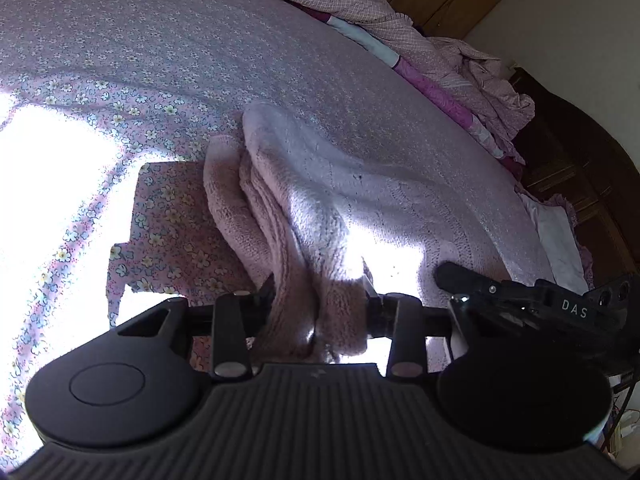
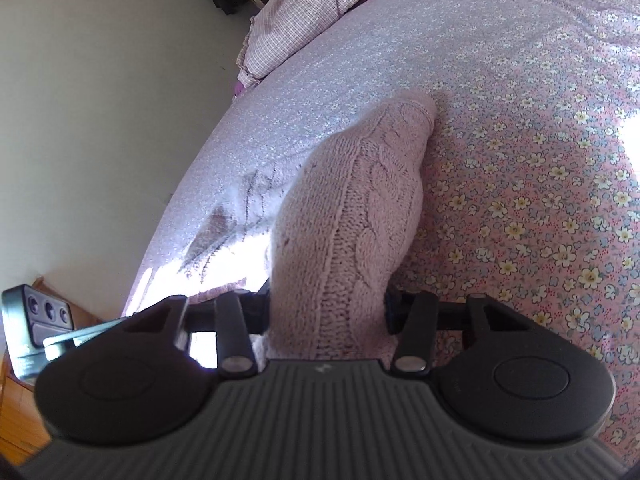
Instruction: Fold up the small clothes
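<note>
Sweater (image 2: 344, 216), pink cable knit, is pinched in both: left hand-held gripper (image 1: 320, 308) clamps bunched layers, right hand-held gripper (image 2: 328, 308) clamps another thick fold. Knit trails ahead of each onto the floral bed (image 2: 520, 160). Best to keep both grips level, lay edges together, then release.

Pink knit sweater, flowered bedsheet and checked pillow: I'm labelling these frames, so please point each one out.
Pink knit sweater (image 2: 360, 208), right wrist view, on the cable-knit fold.
Flowered bedsheet (image 2: 520, 208), right wrist view, on bare sheet beside the sweater.
Checked pillow (image 2: 304, 12), right wrist view, on its top face.
</note>
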`<action>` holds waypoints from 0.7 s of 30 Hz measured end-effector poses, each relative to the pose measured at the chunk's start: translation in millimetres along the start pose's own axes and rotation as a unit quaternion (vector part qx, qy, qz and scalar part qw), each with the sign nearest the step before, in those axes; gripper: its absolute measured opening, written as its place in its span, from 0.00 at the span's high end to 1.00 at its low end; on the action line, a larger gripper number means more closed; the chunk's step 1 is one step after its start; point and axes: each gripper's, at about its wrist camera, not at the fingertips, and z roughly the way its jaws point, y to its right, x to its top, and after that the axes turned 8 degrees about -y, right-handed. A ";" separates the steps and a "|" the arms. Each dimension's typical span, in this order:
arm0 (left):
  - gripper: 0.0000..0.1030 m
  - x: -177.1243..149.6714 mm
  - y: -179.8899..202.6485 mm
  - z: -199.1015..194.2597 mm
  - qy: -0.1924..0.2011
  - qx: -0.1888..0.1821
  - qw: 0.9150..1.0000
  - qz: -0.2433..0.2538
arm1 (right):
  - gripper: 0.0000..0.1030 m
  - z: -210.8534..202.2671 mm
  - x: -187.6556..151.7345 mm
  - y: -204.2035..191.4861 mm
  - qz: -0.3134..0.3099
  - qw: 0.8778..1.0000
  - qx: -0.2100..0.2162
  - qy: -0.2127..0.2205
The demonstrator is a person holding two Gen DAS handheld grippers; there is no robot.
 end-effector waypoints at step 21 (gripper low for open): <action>0.48 -140.3 107.1 1.1 -0.064 0.050 0.994 0.068 | 0.50 -131.5 -81.4 36.2 -0.015 0.996 -0.085 -0.013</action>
